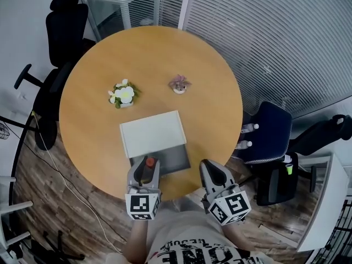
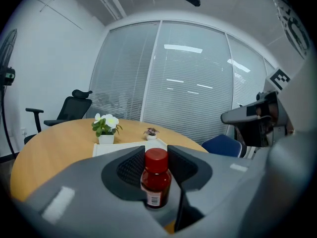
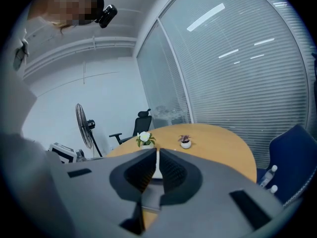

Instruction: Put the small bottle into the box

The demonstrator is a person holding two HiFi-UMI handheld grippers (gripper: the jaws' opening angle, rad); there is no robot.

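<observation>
Right hand-held gripper (image 3: 157, 158) facing the round wooden worktop (image 3: 223, 143), jaws drawn together.
Only a thin slit shows between them; beyond stand a white-flowered pot (image 3: 144, 139) and a small purple plant (image 3: 185, 142), apart, with a black office chair (image 3: 141, 123) and a fan (image 3: 81, 120) behind.

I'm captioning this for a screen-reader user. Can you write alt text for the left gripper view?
A small red-capped bottle stands gripped in the grey jaws of the left gripper. Beyond it lies a round wooden table with a white box, a white-flowered plant and a smaller plant, before glass walls with blinds.
</observation>
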